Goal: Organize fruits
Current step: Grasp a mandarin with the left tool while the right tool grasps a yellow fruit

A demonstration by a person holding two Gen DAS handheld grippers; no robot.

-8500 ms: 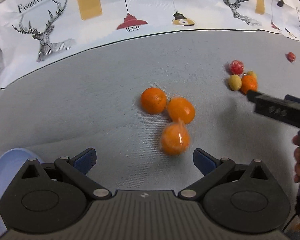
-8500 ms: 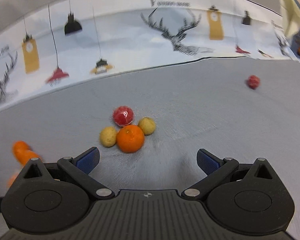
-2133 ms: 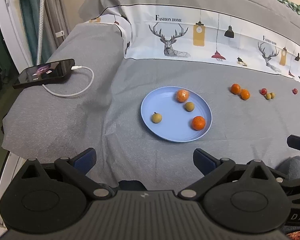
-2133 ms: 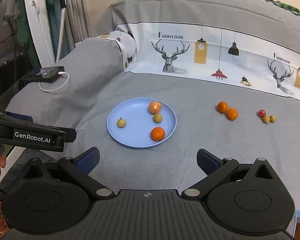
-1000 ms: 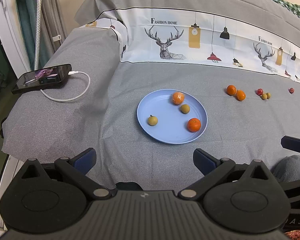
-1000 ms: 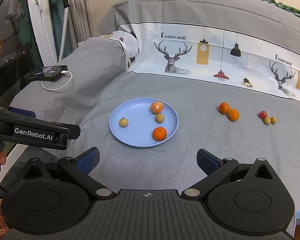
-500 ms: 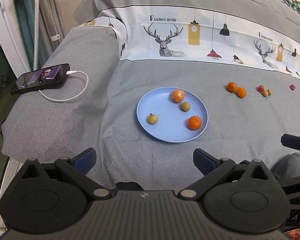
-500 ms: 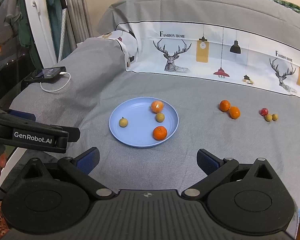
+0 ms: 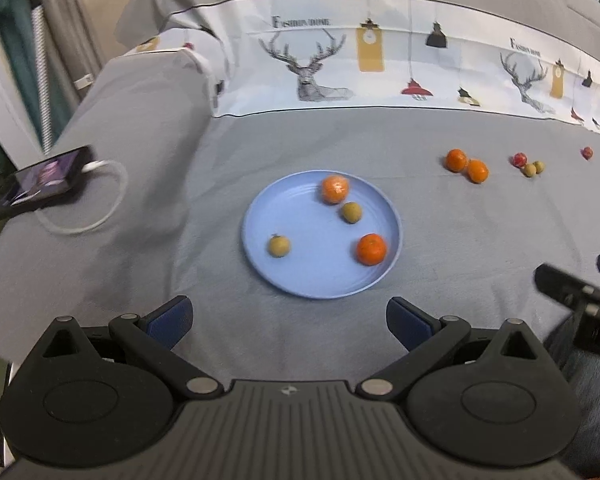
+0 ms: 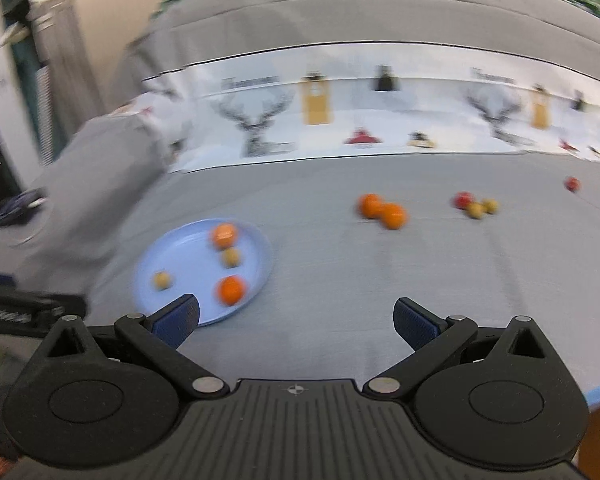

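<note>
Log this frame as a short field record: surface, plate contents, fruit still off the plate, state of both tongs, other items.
surface: grey bedspread
plate: blue plate holding two oranges and two small yellow-brown fruits
off plate: pair of oranges, touching; red fruit beside two small yellow-brown ones; lone red fruit farther right
left tongs: open, empty
right tongs: open, empty
other: phone on white cable, left of plate

Grey bed with a deer-print band across the back. On it: a blue plate mid-bed, a phone with a looped white cable far left, two oranges touching, a red-and-yellow trio beside them, one red fruit off alone.
</note>
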